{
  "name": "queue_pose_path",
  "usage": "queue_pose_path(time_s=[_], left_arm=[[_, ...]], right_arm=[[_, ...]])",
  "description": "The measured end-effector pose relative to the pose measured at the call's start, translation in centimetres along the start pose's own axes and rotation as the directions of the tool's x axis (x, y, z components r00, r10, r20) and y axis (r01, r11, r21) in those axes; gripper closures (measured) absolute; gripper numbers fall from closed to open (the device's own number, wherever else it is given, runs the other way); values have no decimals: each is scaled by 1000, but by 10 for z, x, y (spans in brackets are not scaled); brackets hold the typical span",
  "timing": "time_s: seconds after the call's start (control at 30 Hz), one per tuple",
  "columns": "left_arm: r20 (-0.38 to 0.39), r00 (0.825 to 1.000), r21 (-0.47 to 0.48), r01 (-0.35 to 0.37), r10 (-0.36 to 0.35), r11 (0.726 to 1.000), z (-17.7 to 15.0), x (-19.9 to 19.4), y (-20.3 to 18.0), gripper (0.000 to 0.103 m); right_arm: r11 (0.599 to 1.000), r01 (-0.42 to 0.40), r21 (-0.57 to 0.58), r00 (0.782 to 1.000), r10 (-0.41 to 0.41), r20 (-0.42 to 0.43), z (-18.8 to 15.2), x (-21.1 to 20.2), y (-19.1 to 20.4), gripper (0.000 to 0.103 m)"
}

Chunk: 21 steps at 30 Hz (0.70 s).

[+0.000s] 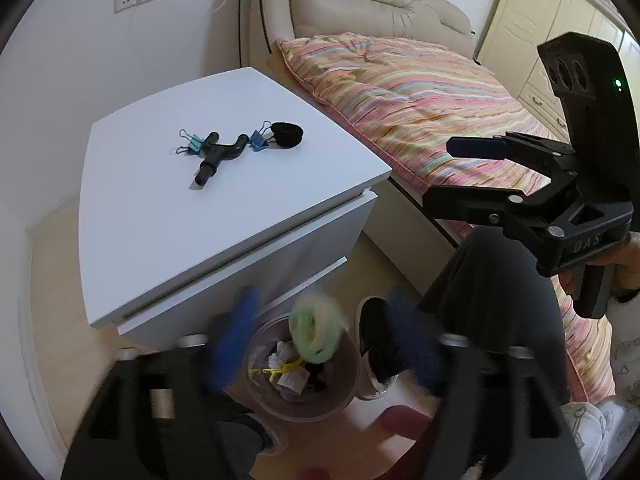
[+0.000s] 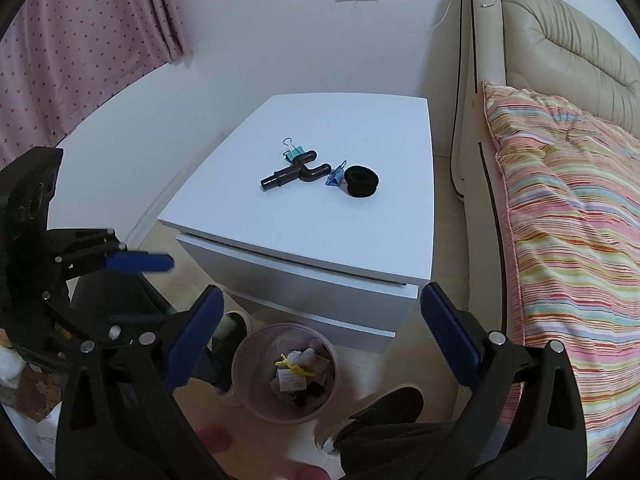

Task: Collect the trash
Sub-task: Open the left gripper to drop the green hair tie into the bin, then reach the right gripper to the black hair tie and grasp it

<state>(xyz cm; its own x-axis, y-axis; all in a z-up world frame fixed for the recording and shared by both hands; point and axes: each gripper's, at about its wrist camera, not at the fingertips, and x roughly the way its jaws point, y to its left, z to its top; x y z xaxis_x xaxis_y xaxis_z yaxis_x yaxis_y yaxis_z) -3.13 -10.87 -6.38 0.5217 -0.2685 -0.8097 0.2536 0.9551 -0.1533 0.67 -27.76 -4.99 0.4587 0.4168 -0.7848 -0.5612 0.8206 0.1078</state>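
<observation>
left claw (image 1: 320, 344): spread wide over the bin (image 1: 348, 396), green hair tie (image 1: 316, 334) loose between its pads, dropping in
right claw (image 2: 320, 336): released, empty
table (image 2: 248, 216): binder clips, black pipe piece (image 2: 294, 172), black scrunchie (image 2: 361, 181) left
next: reach for one
writing: "DAS", partly legible

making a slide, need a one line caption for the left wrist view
Left claw open above the trash bin, green ring blurred between its fingers; clips and black items remain on the white cabinet.

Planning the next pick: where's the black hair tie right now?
In the right wrist view the black hair tie lies on the white nightstand, at the right end of the row, just right of the blue binder clip, toward the bed.
</observation>
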Motion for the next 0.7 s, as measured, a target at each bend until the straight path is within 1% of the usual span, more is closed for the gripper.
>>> queue_pose_path(time_s=[0.1,0.17,0.3,0.5,0.7], left_arm=[[15,1000,-17,-5,5,1000,-1,-1,3,14],[20,999,-25,-25,26,999,-2,-2,6,13],[46,997,-40,-57,59,998,-1,-5,11,9],[69,995,-67,-72,76,995,3,-9,20,8],[92,990,-63,-101,106,993,7,-13,24,8]], right_arm=[[1000,-2,1,1000,2,-3,-1,1,0,6],[1000,-3,2,1000,3,-7,-2,3,1,6],[1000,-7,2,1000,7,-12,-3,5,2,6],[1000,-21,0,1000,21,-20,-3,7,2,6],[1000,-27,-2,999,27,-19,1,9,1,6]])
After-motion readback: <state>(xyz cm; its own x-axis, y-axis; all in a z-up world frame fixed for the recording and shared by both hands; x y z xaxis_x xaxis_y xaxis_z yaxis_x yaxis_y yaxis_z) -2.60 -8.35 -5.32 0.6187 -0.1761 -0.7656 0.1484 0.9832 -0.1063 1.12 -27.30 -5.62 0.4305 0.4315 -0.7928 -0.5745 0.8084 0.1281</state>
